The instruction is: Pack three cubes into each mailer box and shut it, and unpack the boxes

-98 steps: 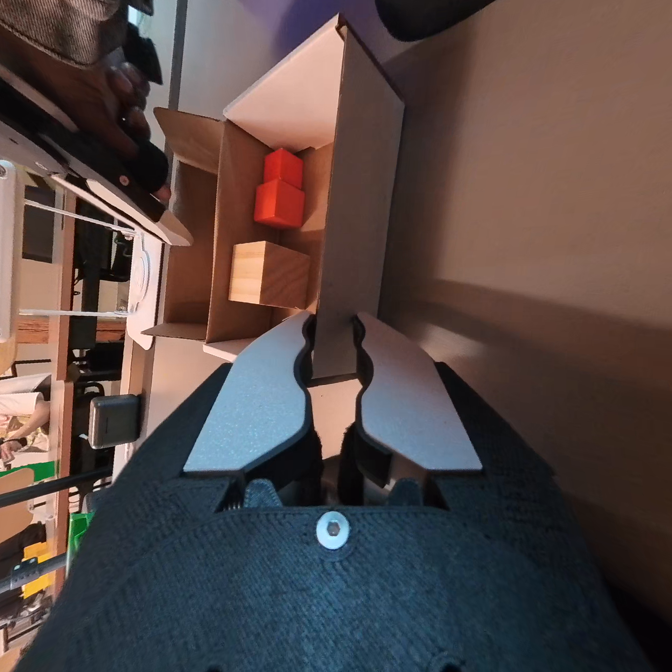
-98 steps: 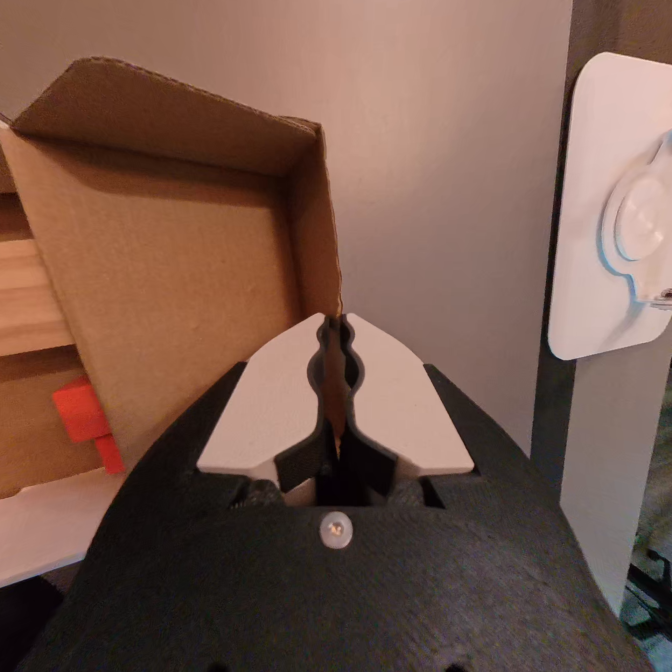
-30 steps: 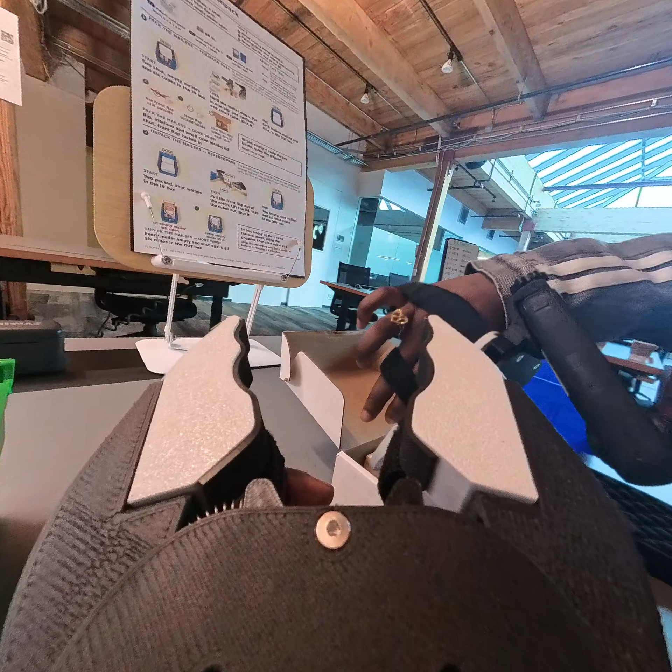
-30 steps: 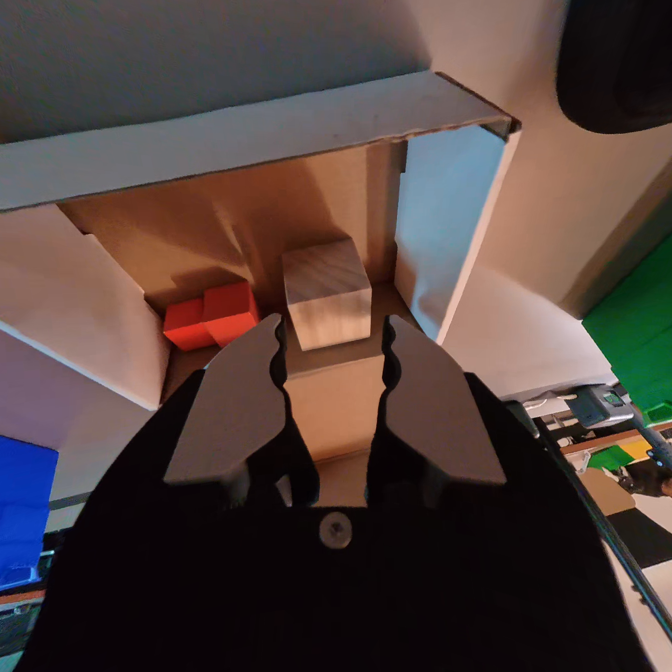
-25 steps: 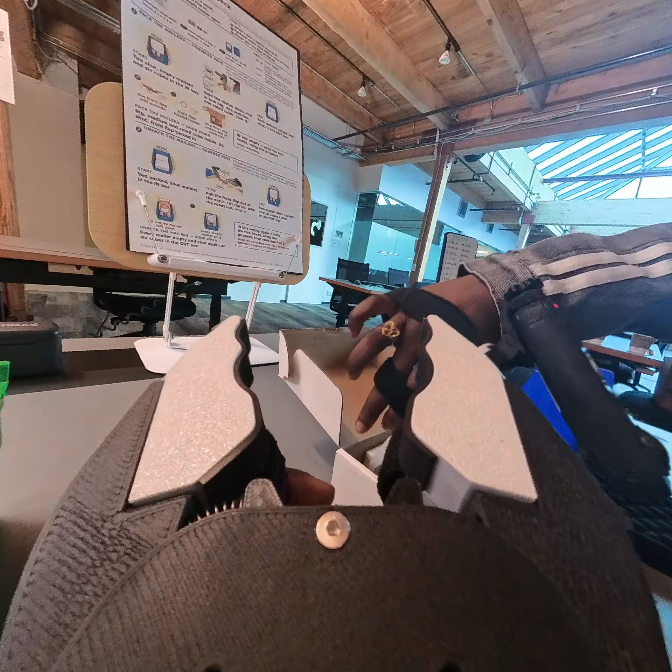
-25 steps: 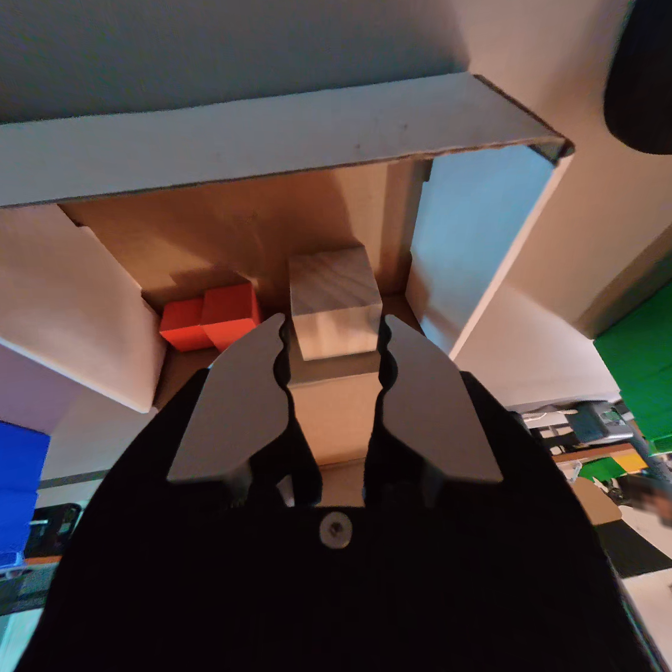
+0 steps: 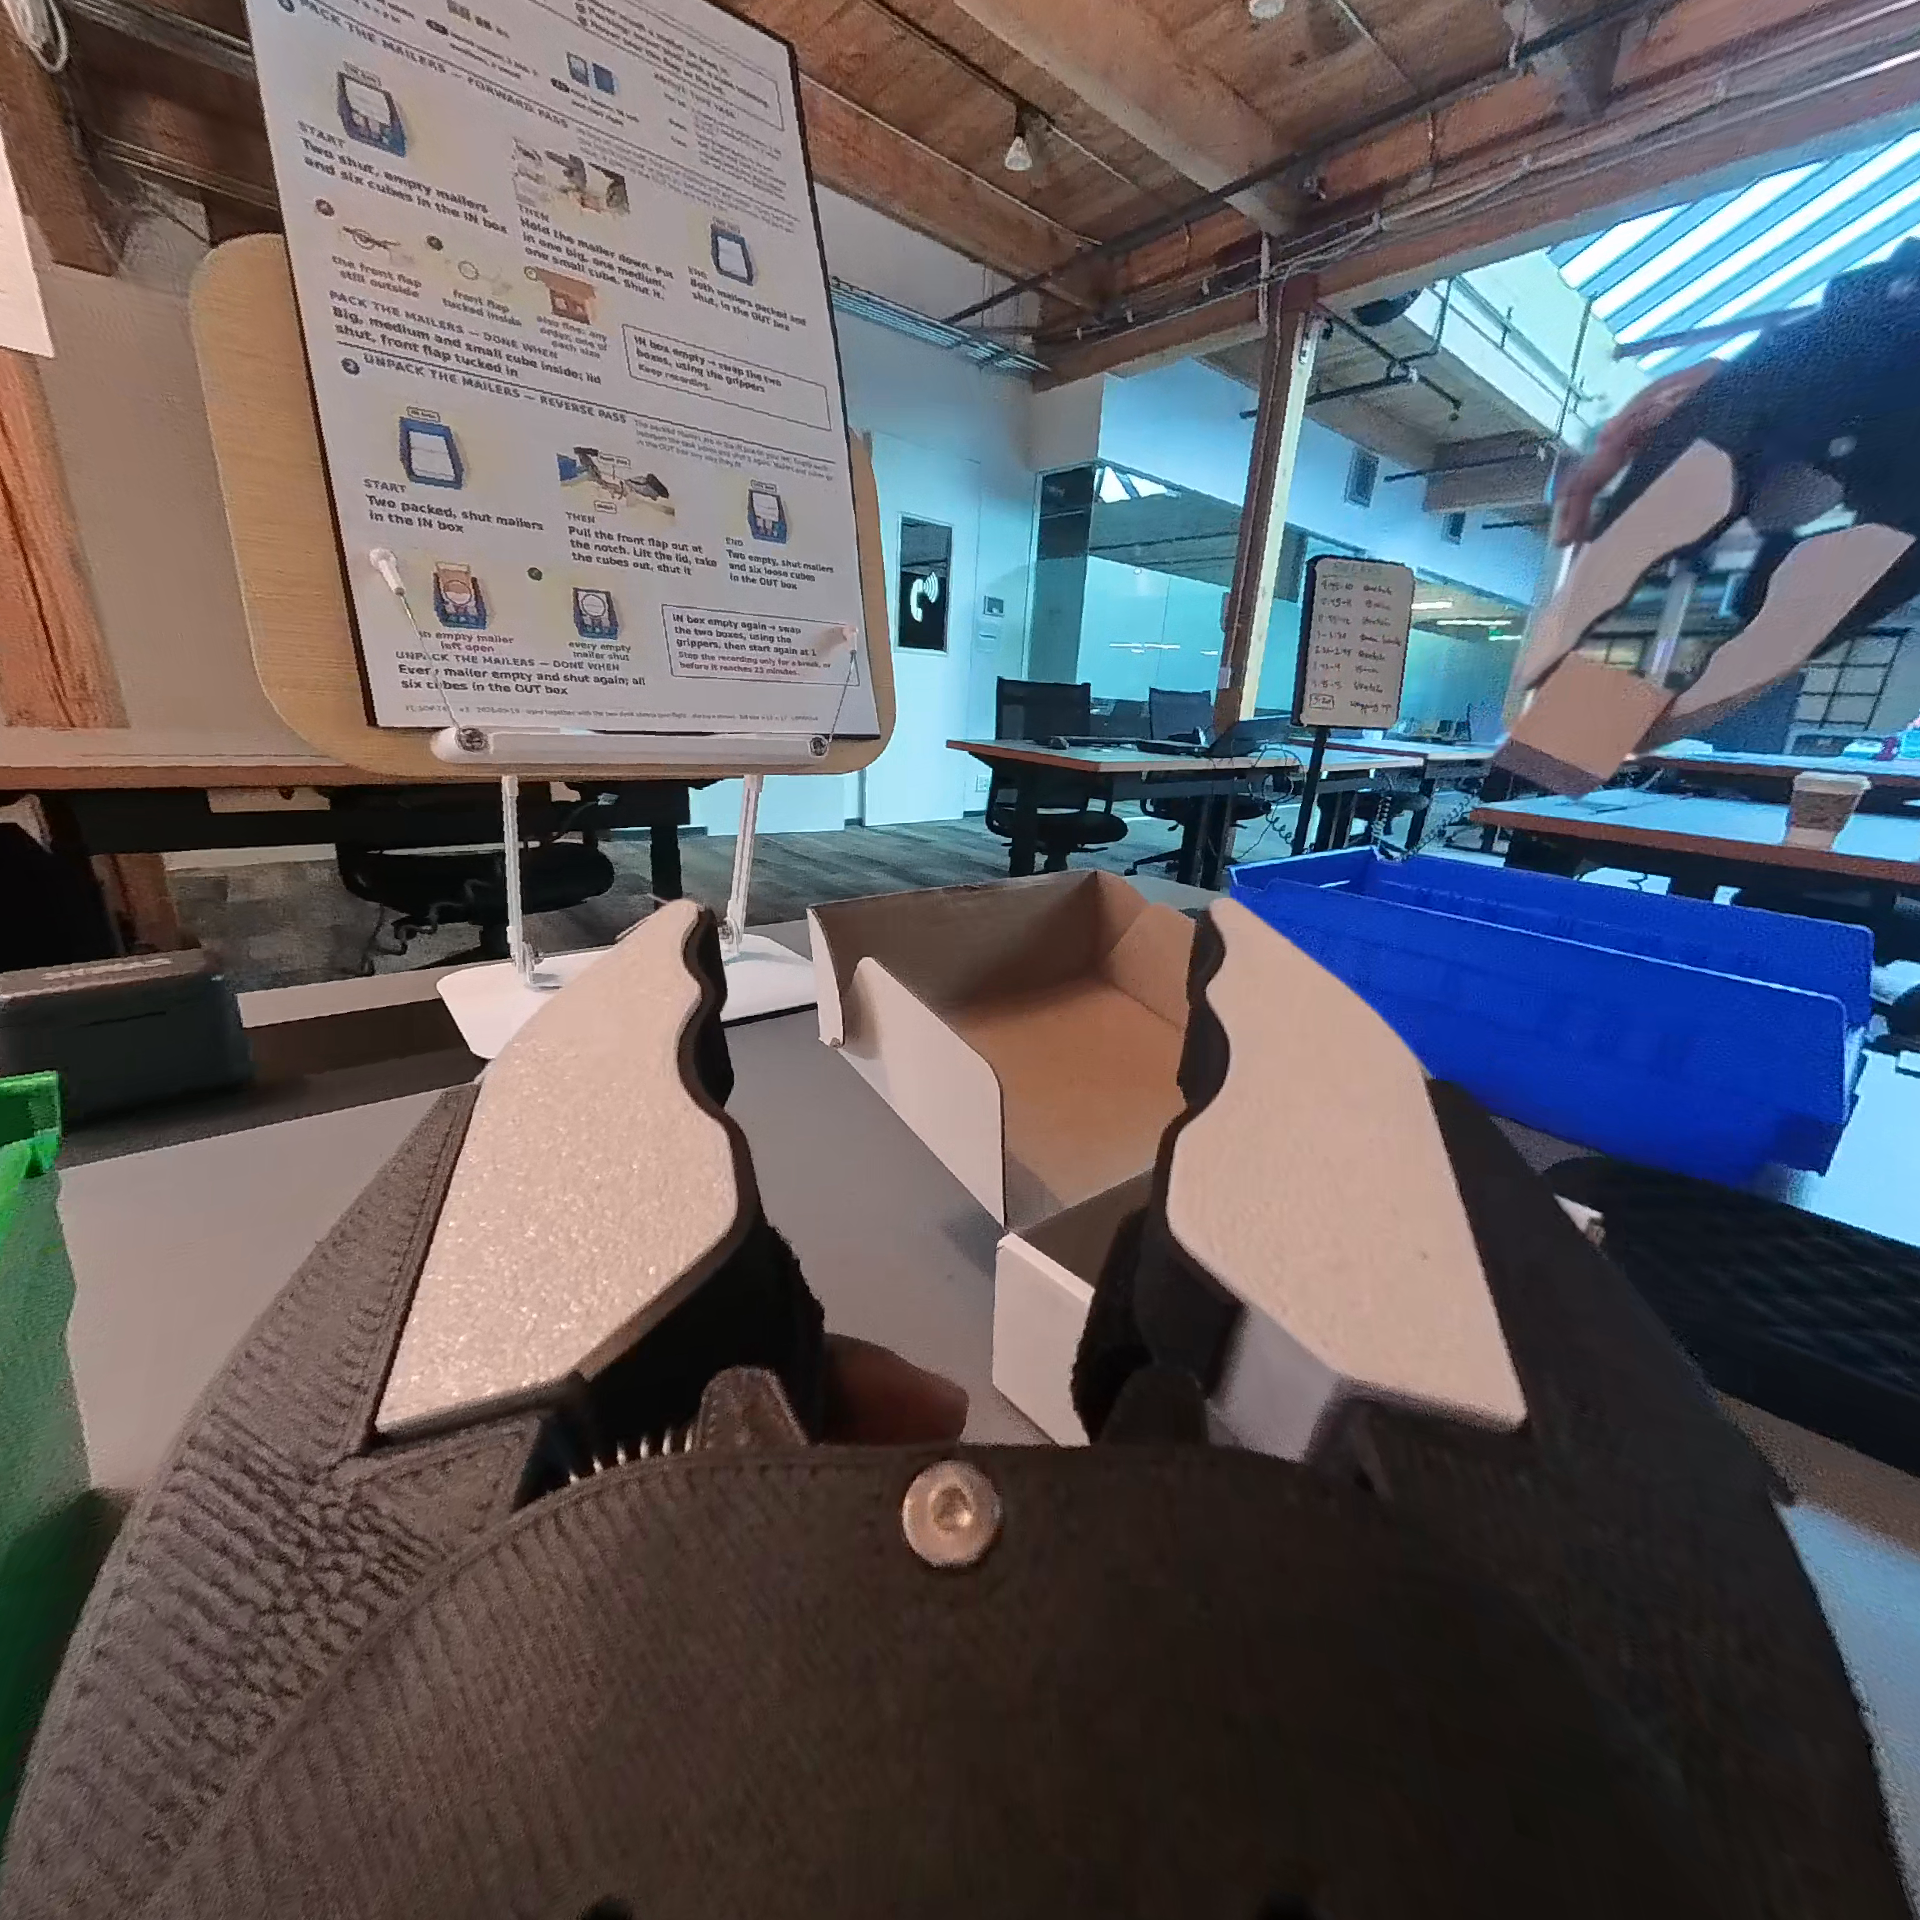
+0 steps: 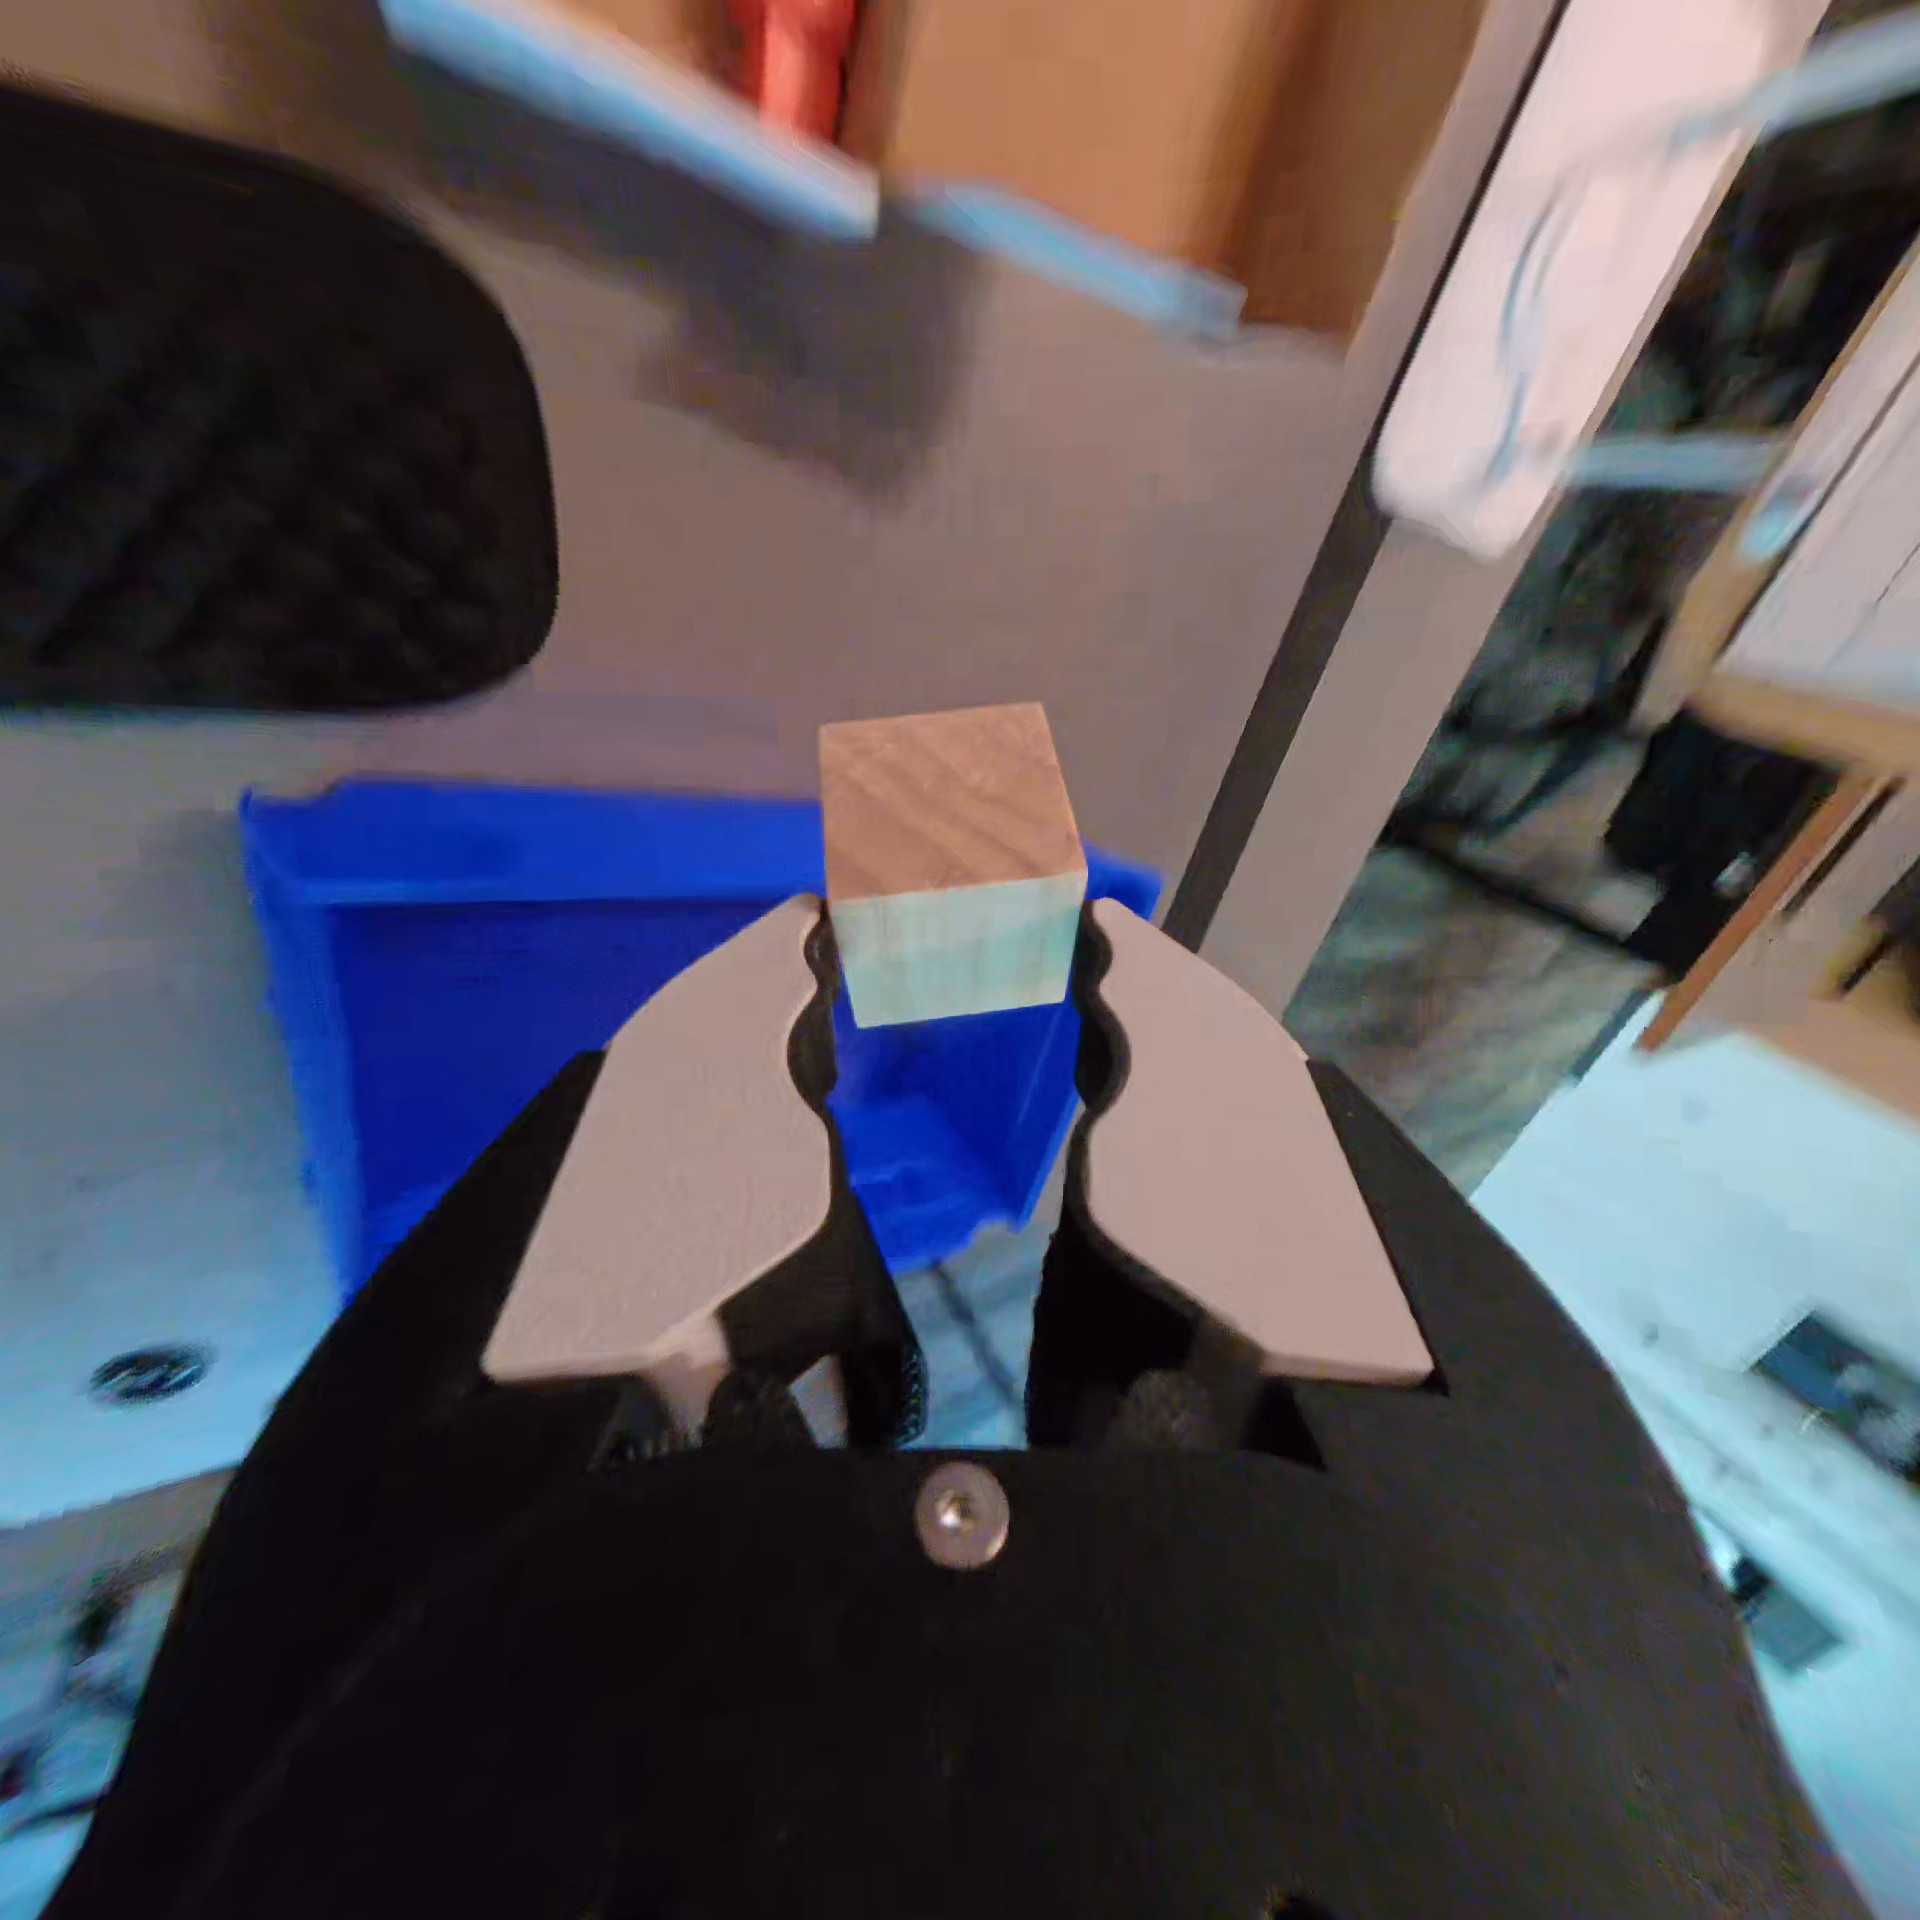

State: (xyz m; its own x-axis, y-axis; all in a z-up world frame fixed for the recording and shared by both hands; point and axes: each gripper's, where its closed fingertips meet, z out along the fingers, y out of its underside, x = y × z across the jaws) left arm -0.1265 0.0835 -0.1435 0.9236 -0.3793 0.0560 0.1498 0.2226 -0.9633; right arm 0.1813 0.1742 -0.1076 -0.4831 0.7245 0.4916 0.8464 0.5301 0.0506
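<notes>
— over the blue bin (image 8: 520, 987), well clear of its floor: a plain wooden cube (image 8: 945, 810), pinched at its lower half between the fingertips of the right gripper (image 8: 951, 914). nothing seen lying in the visible part of that bin.

— and the mailer box (image 7: 914, 1049)?

— open on the grey table, white outside, brown cardboard inside, just left of the blue bin in the left wrist view. only bare cardboard on show from there. seen from above in the right wrist view, though badly blurred: something red (image 8: 795, 52) inside, at the top edge of the frame.

— left gripper (image 7: 951, 920)?

— spread wide, gripping nothing, low over the near end of the mailer box, right finger across the box's right wall.

— any writing?

— behind the box, on a white stand: an instruction sheet (image 7: 561, 364) with printed lines and small pictures. farther back, a whiteboard (image 7: 1356, 639) with handwriting. no brand marks made out.

— anything else only in the left wrist view?

— at the left edge, a green bin (image 7: 21, 1247); on a far desk, a paper cup (image 7: 1823, 821); up at the right, blurred, the right gripper with the cube, above the blue bin.
</notes>
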